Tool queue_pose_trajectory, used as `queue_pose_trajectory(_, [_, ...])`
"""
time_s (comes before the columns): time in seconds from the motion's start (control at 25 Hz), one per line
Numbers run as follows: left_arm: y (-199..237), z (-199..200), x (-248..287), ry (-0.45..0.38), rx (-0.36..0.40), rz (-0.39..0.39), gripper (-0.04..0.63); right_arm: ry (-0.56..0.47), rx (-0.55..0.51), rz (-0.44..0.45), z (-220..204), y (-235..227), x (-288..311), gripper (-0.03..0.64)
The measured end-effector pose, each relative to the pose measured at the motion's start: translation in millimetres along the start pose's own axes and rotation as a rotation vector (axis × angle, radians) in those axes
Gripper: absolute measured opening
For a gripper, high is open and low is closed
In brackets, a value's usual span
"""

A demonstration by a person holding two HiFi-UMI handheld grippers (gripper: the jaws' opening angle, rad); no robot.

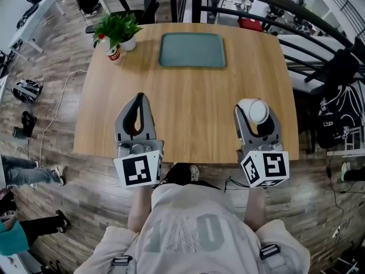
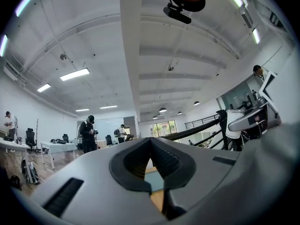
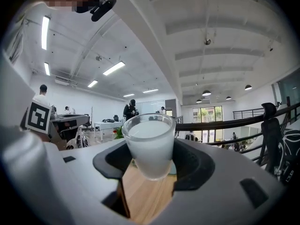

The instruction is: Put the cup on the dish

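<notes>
A frosted white cup (image 1: 256, 111) sits between the jaws of my right gripper (image 1: 255, 111), near the table's front right corner. In the right gripper view the cup (image 3: 149, 144) stands upright, and the right gripper (image 3: 150, 162) is shut on its lower half, with wood showing below it. The dish is a teal-green rectangular tray (image 1: 192, 50) at the far middle of the table, well ahead of both grippers. My left gripper (image 1: 140, 98) hovers at the front left with its jaws closed together and nothing in them. A sliver of the tray (image 2: 156, 182) shows past the left gripper (image 2: 150, 143).
A potted plant (image 1: 118, 28) and a small red and white can (image 1: 114, 54) stand at the table's far left corner. The wooden table (image 1: 188, 101) ends just behind the grippers. A black railing (image 1: 302, 21) runs along the right. People's legs (image 1: 28, 170) are on the floor at left.
</notes>
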State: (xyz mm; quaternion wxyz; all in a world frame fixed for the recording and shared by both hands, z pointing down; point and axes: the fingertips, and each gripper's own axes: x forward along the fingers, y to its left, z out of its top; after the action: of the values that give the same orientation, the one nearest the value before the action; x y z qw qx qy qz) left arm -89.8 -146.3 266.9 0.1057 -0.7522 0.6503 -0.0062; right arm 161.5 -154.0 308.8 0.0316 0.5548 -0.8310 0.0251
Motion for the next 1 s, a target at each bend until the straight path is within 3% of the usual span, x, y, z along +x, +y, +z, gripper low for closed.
queue_pose_trajectory(0.44, [6.8, -5.1, 94.3, -0.054, -0.03, -0.074, 0.006, -0.016, -0.036, -0.029, 19.7, -21.1, 87.6, 0.267])
queue_pose_trajectory(1.0, [-0.5, -55.2, 188.2, 0.038, -0.058, -0.124, 0.006, 0.087, -0.038, 0.004, -32.3, -69.9, 262.0, 0.267])
